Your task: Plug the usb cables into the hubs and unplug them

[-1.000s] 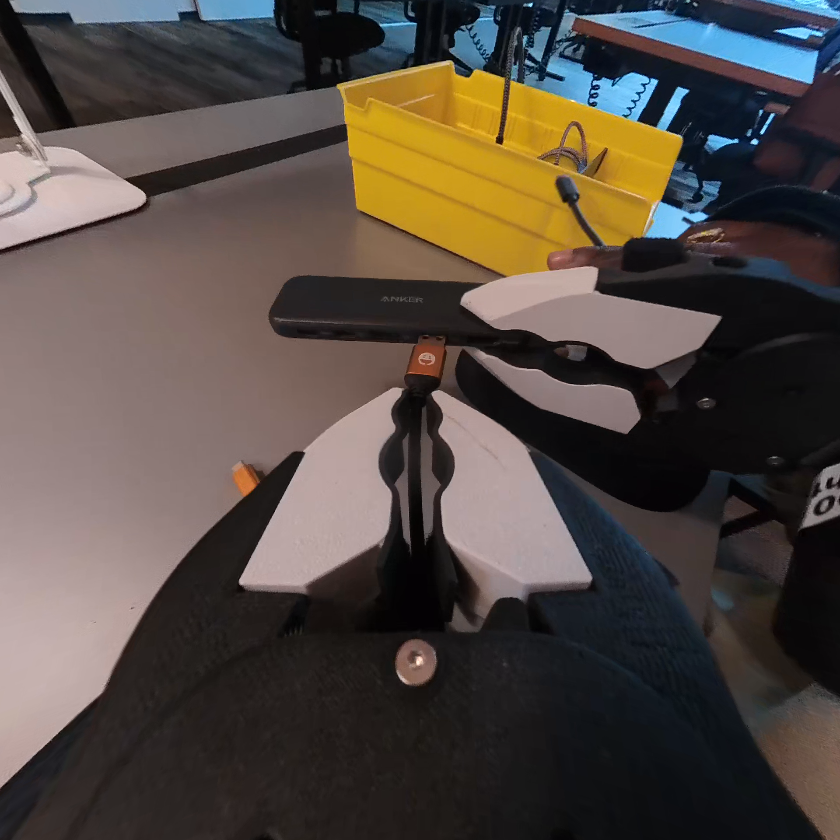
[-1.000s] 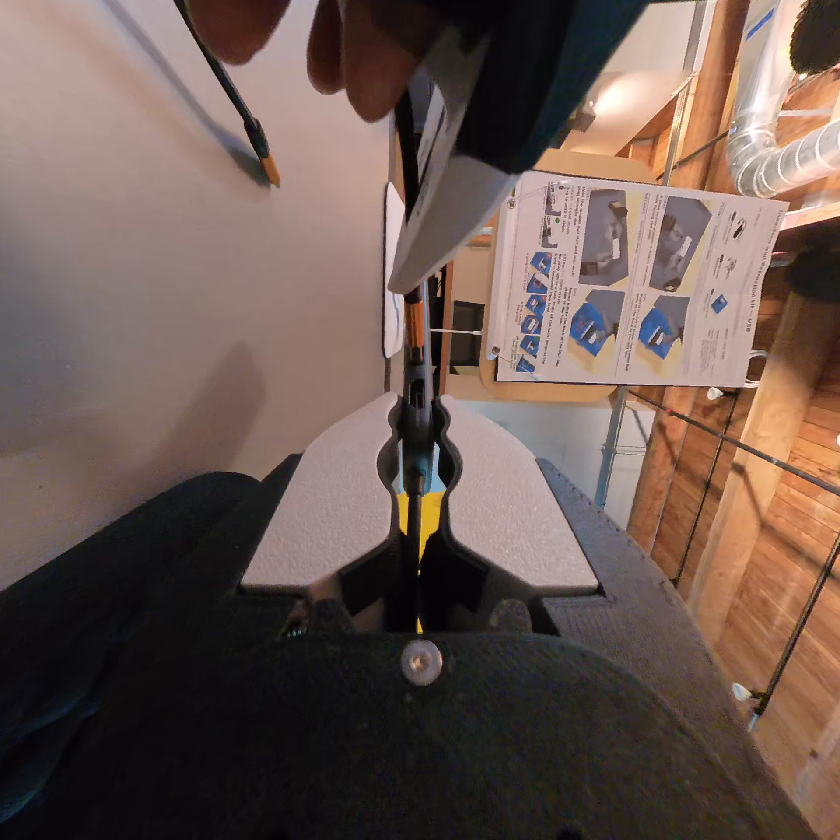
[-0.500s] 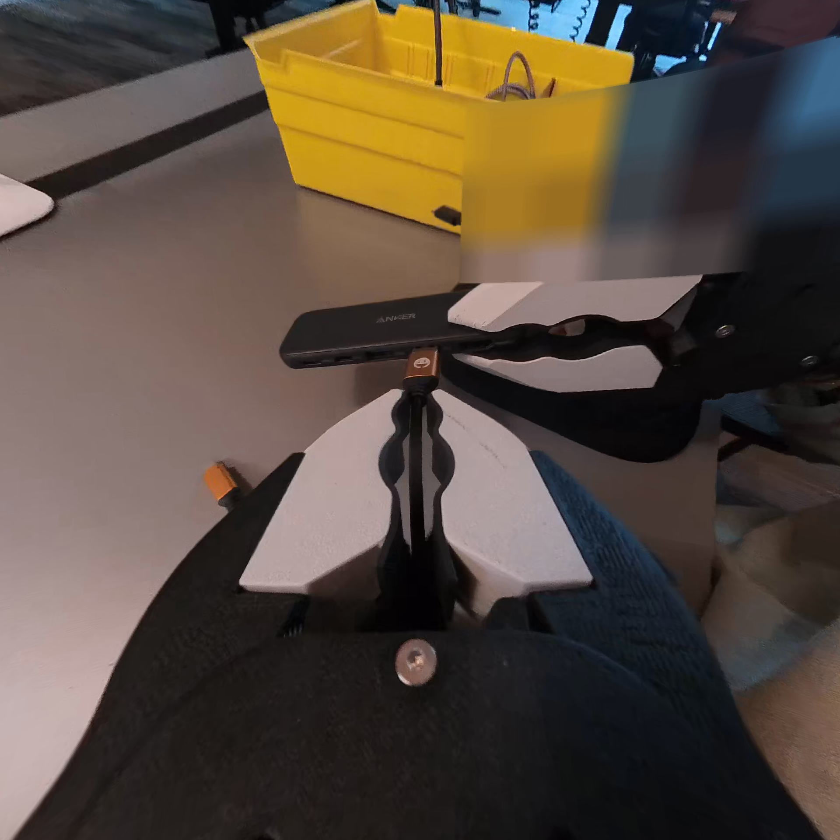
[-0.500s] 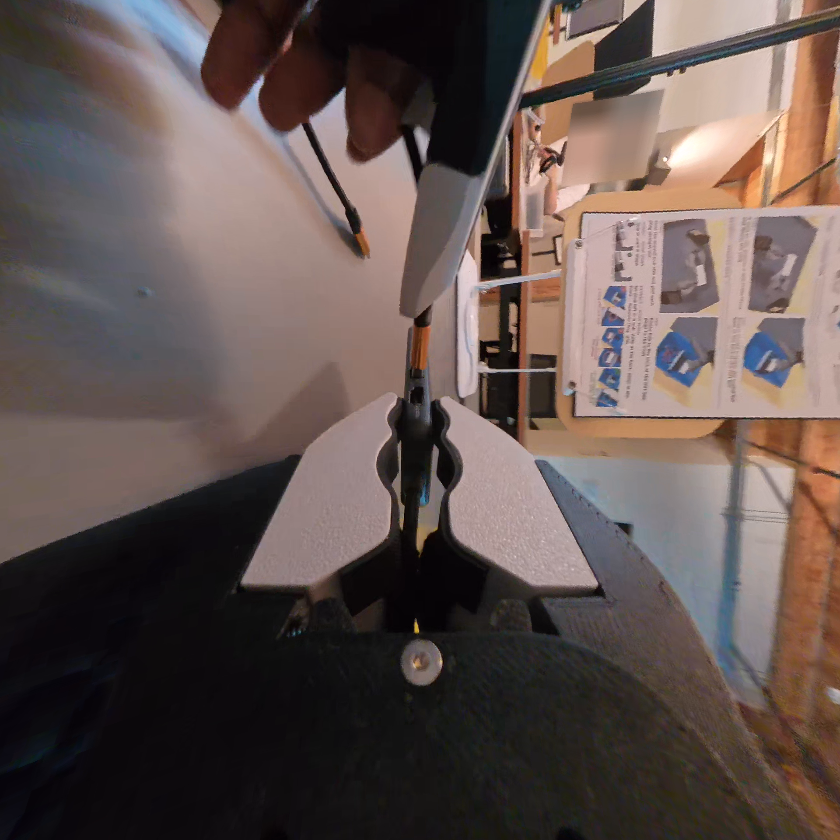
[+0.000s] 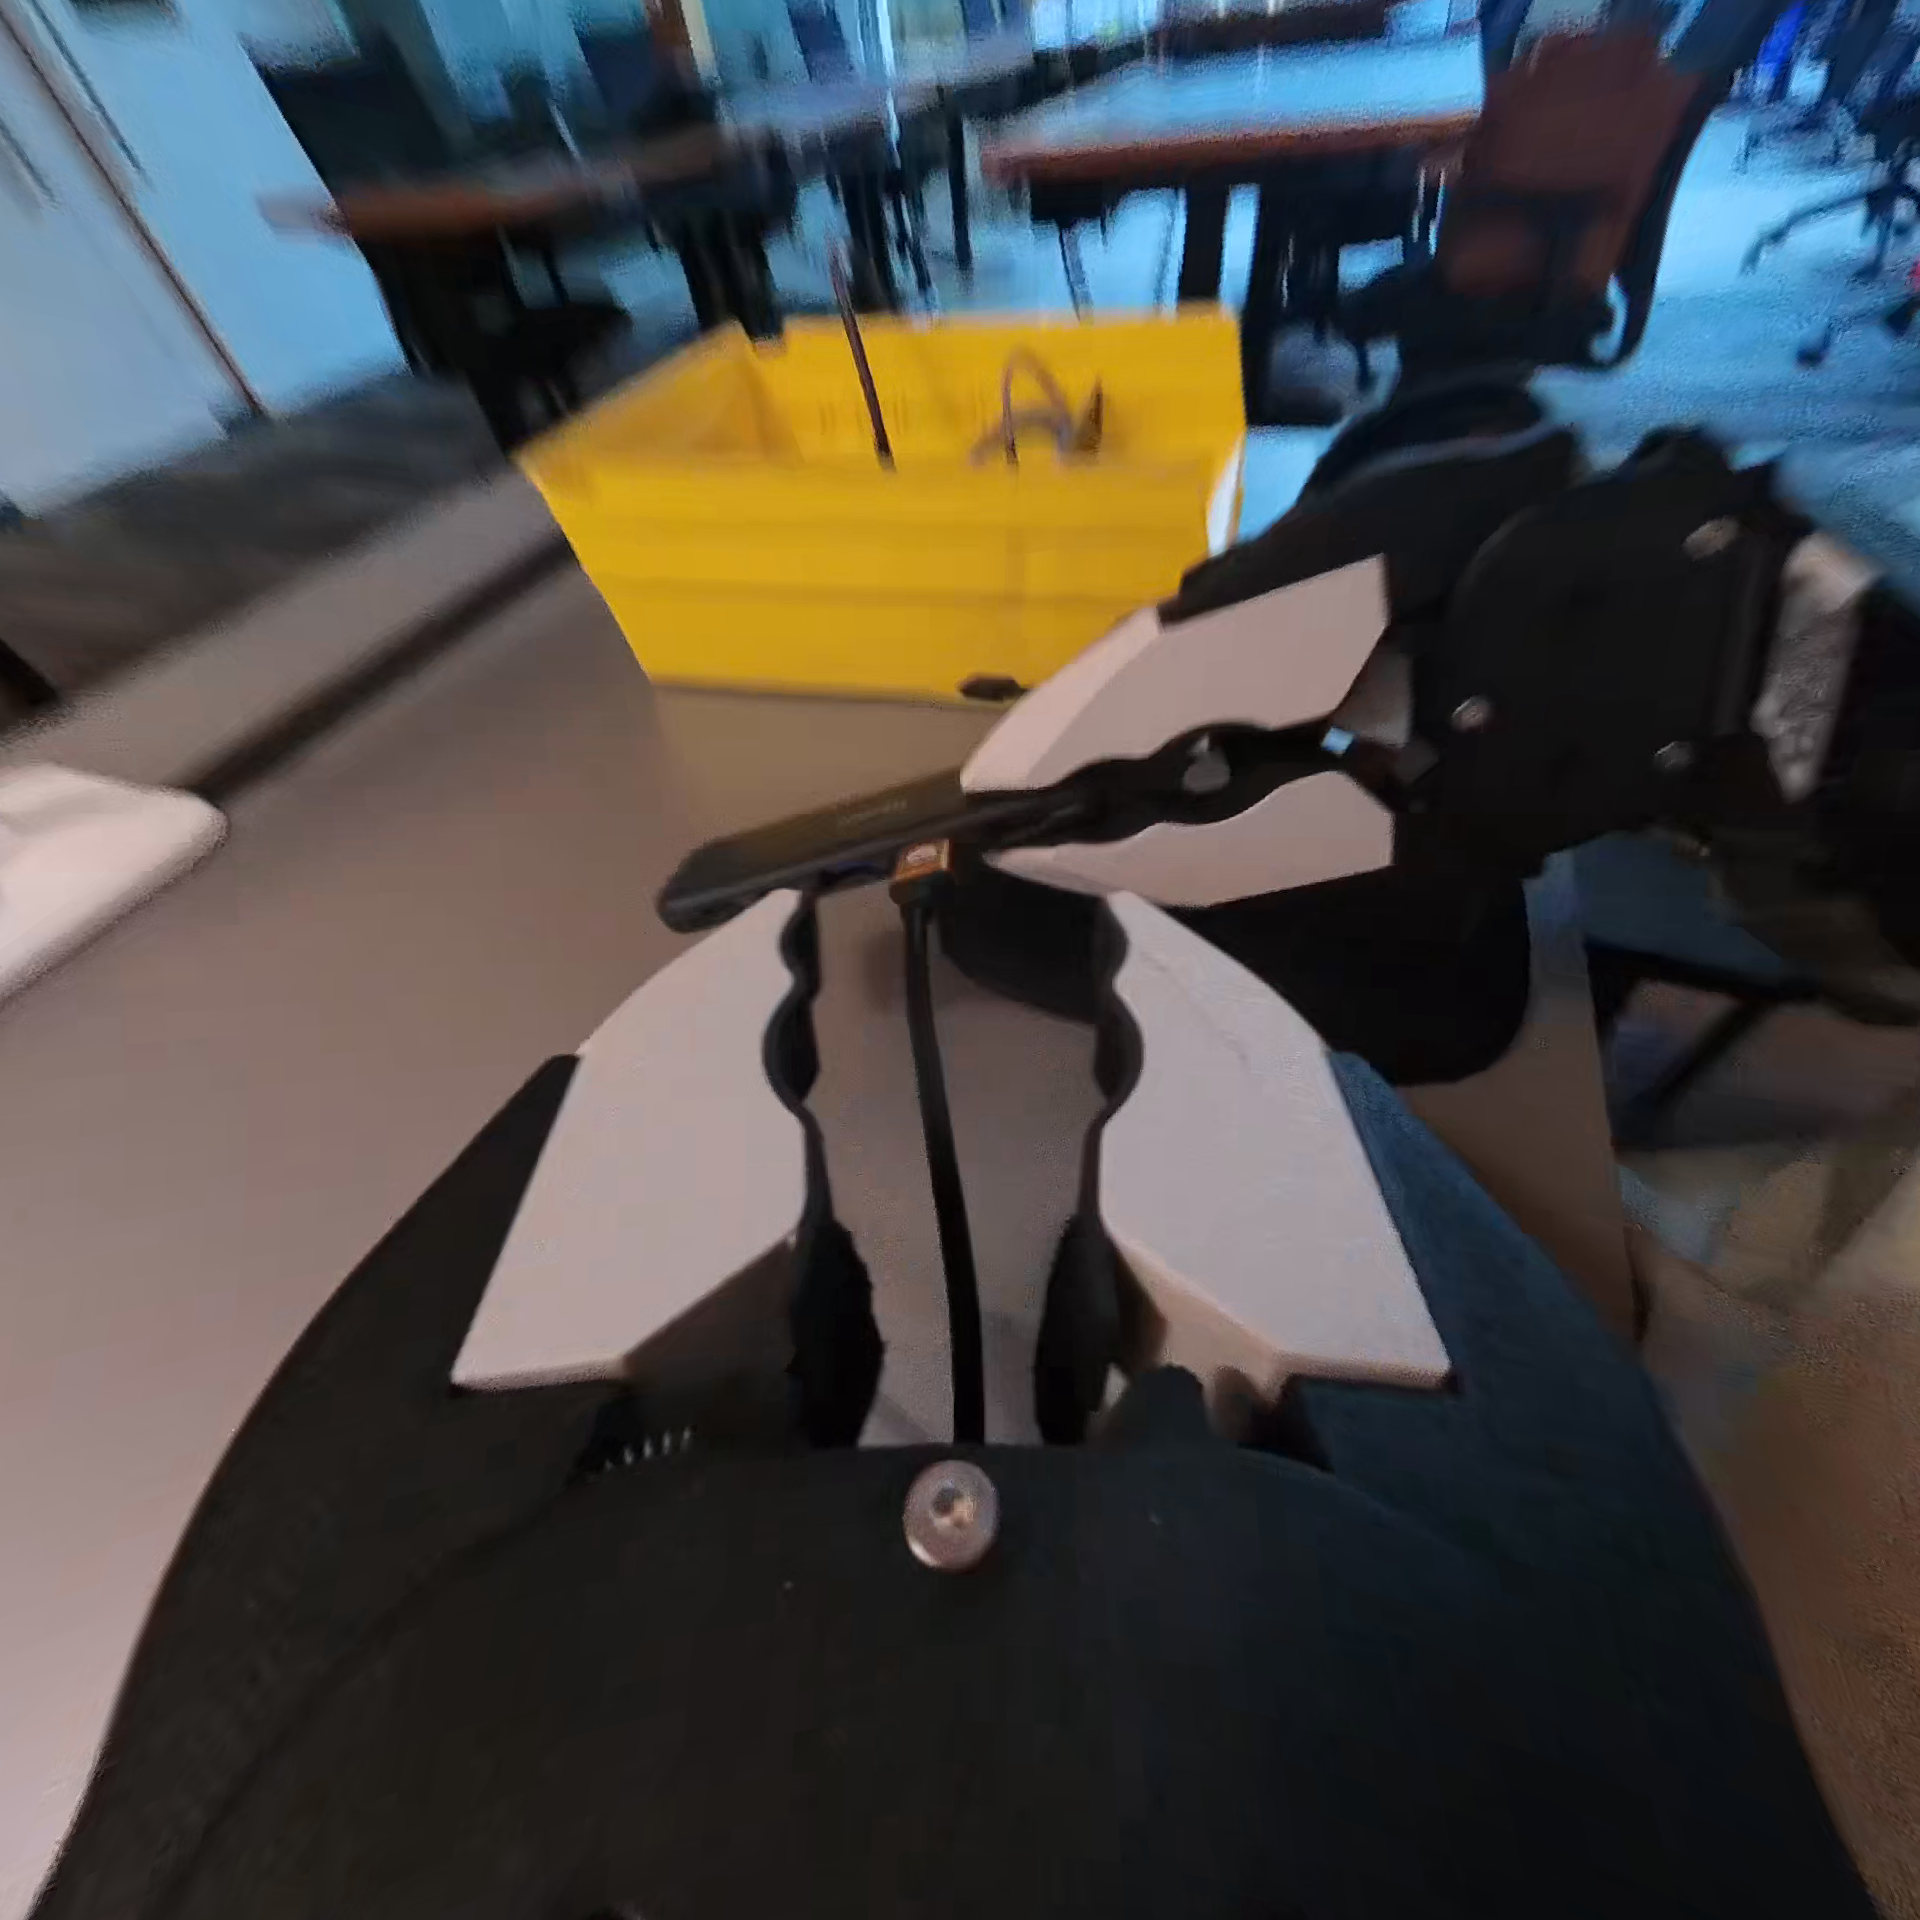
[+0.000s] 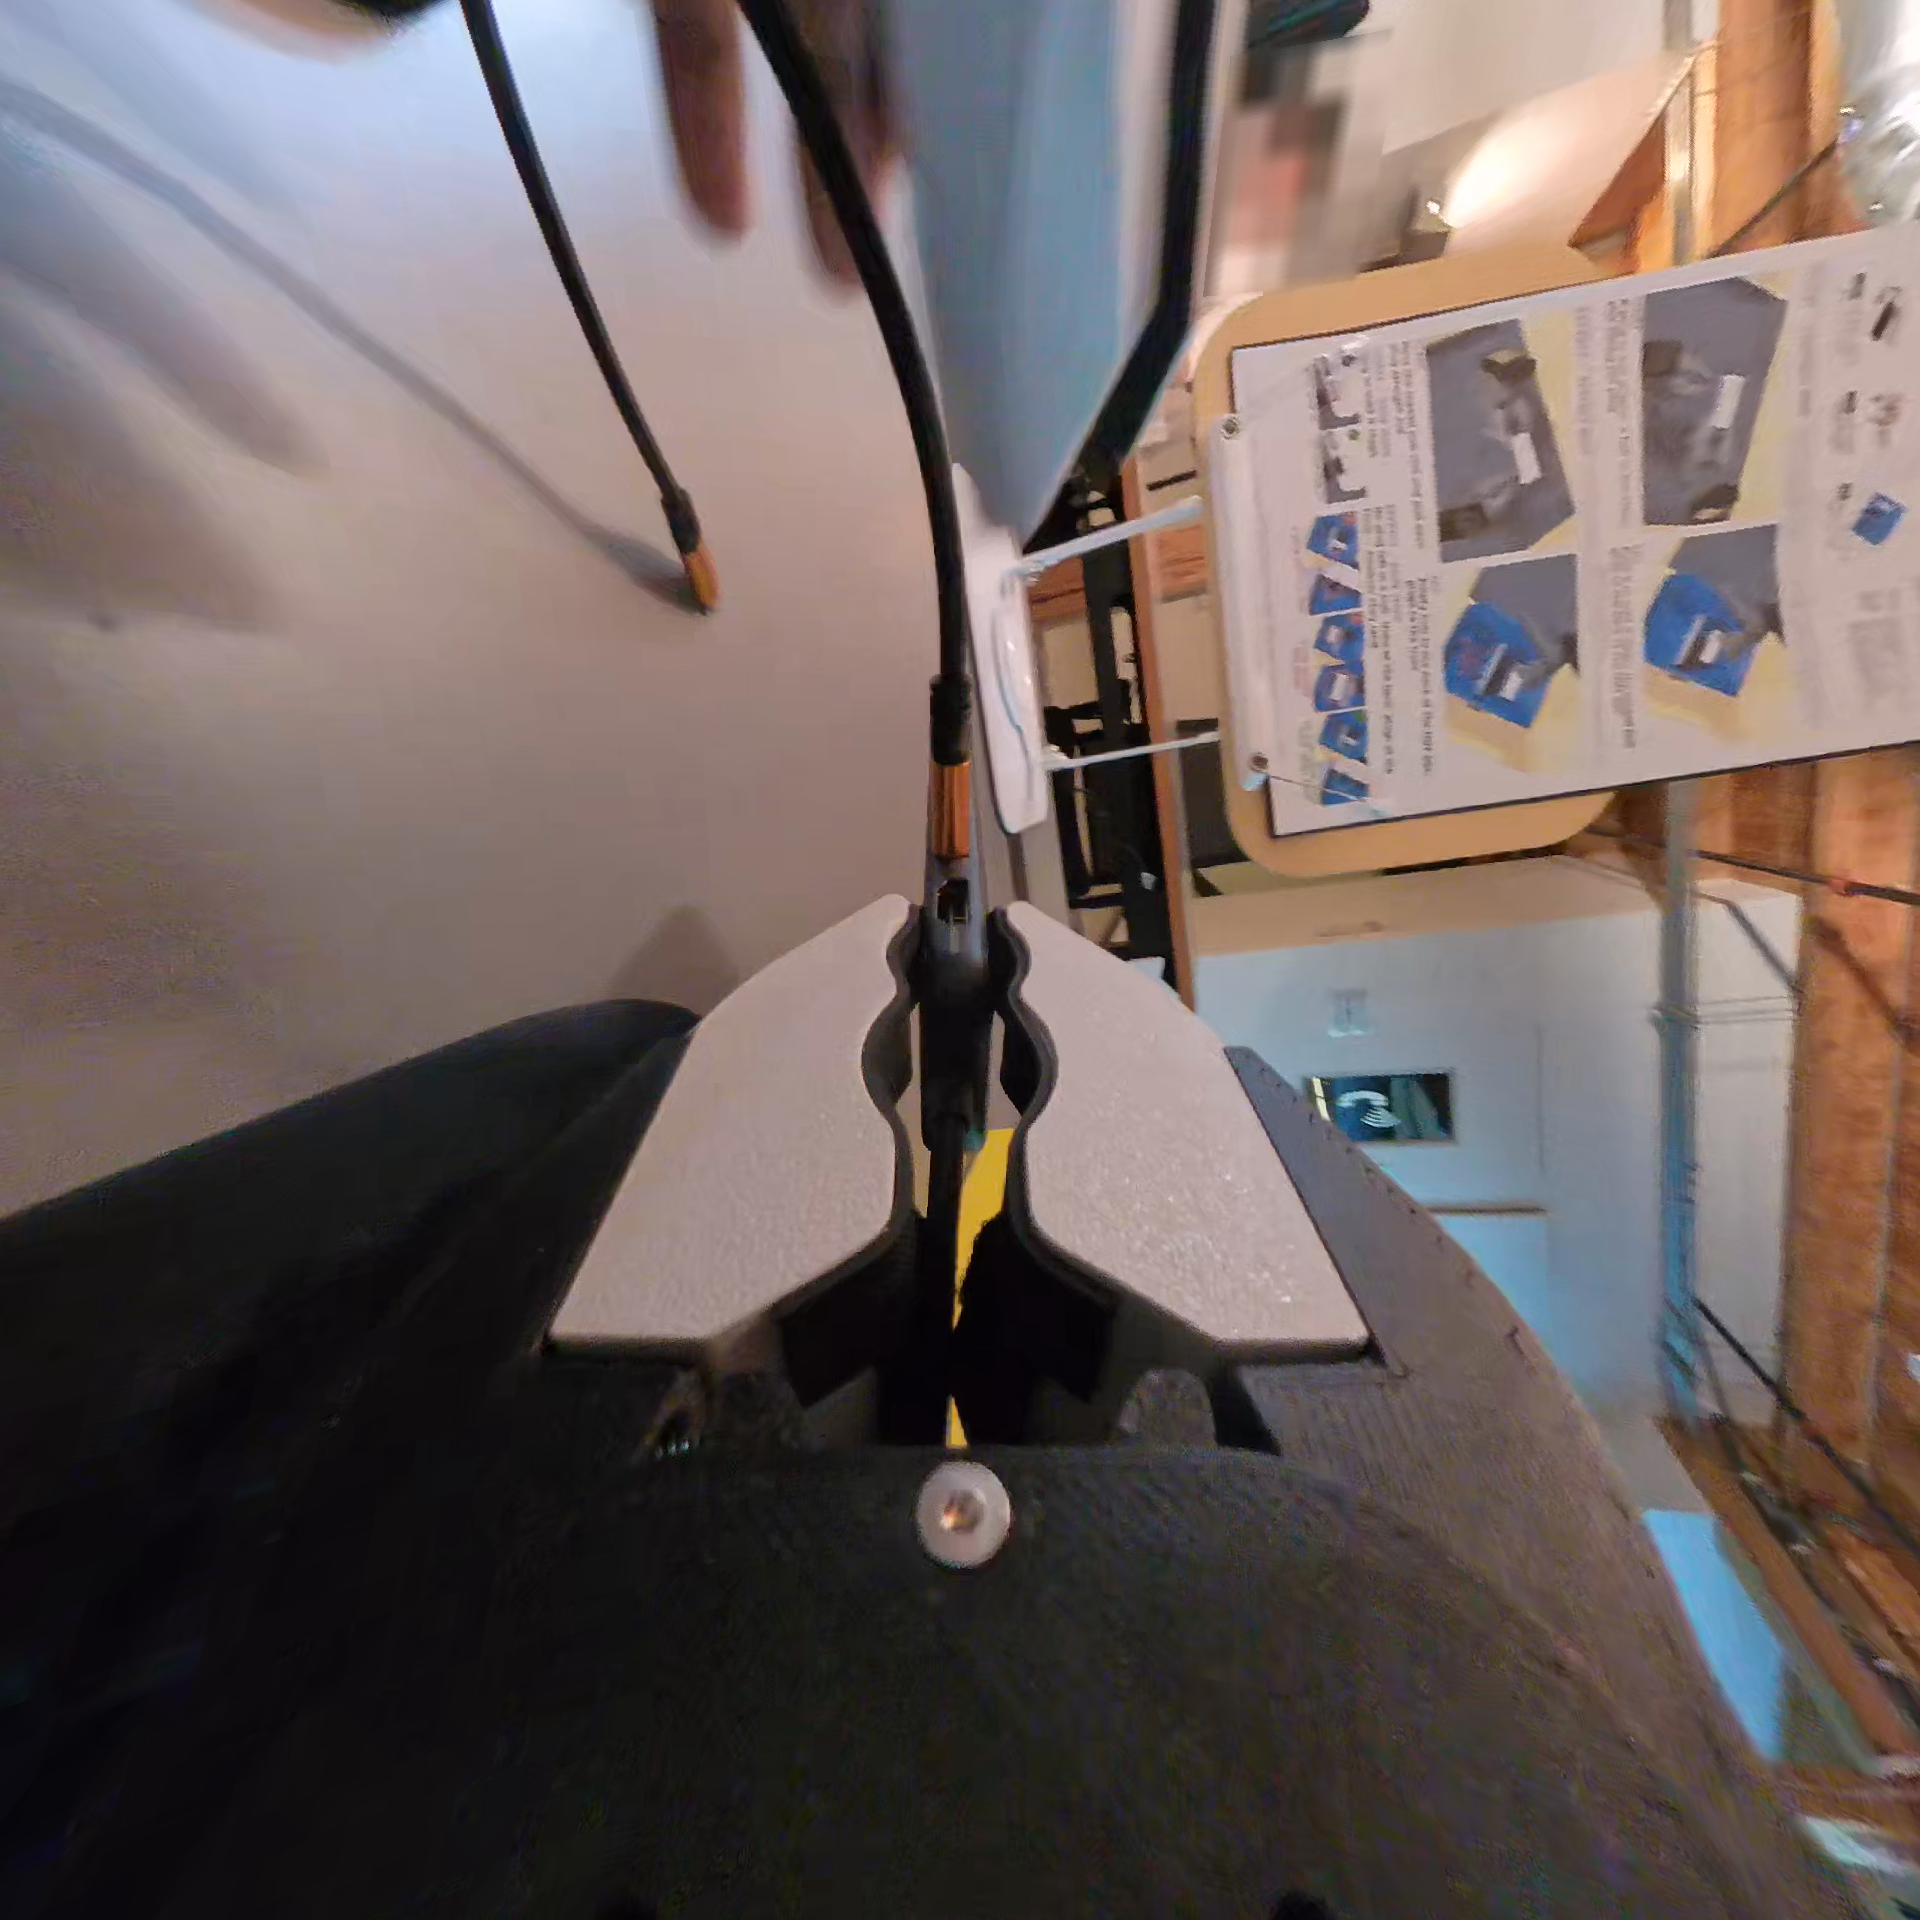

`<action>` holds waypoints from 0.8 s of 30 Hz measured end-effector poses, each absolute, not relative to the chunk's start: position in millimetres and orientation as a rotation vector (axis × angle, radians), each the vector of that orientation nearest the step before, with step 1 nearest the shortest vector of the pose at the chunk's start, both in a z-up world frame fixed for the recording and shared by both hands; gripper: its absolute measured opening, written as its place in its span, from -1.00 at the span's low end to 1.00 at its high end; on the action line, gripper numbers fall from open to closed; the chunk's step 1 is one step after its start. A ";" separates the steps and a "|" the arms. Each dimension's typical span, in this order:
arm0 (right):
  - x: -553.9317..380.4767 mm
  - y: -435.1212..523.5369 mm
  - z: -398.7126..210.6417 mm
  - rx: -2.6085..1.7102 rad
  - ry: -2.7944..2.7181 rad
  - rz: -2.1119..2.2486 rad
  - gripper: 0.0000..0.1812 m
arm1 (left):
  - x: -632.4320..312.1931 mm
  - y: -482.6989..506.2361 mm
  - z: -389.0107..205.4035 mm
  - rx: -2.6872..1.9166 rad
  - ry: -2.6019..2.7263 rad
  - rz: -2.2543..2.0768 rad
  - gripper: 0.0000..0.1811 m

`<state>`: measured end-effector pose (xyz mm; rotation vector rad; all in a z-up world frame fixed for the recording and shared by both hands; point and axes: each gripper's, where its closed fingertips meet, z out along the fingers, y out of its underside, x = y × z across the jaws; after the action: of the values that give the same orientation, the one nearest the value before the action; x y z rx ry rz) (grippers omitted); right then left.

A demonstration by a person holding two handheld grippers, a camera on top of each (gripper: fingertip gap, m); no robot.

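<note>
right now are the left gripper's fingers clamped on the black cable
No, the left gripper is open: its fingers stand apart, and the black cable runs untouched between them.

One hub (image 5: 831, 847), one yellow bin (image 5: 894, 582), two orange-tipped cable plugs (image 6: 951, 805) (image 6: 698, 571), two grippers (image 5: 956, 997) (image 6: 956, 935).

Yellow bin (image 5: 914, 582) glowing behind the hub | hub (image 5: 831, 847) showing black | plug (image 5: 920, 868) in hub's side gleaming orange-copper, its cable (image 5: 940, 1143) running black | left gripper (image 5: 956, 935) wearing white fingers on black body | table (image 5: 416, 883) under hub looking grey
</note>
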<state>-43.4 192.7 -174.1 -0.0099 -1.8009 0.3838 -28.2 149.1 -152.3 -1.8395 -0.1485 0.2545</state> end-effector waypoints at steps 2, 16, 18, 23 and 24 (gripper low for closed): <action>-49.0 193.4 -173.1 0.011 -1.788 0.354 -0.87 | -32.0 127.3 -117.0 -1.673 -0.117 0.376 -0.32; -47.6 200.0 -223.4 0.010 -2.081 0.358 -0.63 | -62.3 -104.7 -32.8 -1.497 -0.560 0.904 -0.46; -40.9 198.3 -223.0 -0.012 -2.155 0.440 -0.57 | -64.9 -144.4 -38.6 -1.527 -0.691 0.953 -0.49; -21.3 190.0 -205.0 -0.145 -2.322 0.789 -0.42 | -71.3 -214.8 -83.1 -1.693 -1.033 0.921 -0.51; -17.4 190.1 -202.0 -0.162 -2.358 0.837 -0.38 | -72.6 -222.8 -95.3 -1.765 -1.076 0.895 -0.52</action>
<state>-17.4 190.1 -202.0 -0.1615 -2.3582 0.8370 -72.6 -222.8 -95.3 -1.7655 -1.0756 0.8951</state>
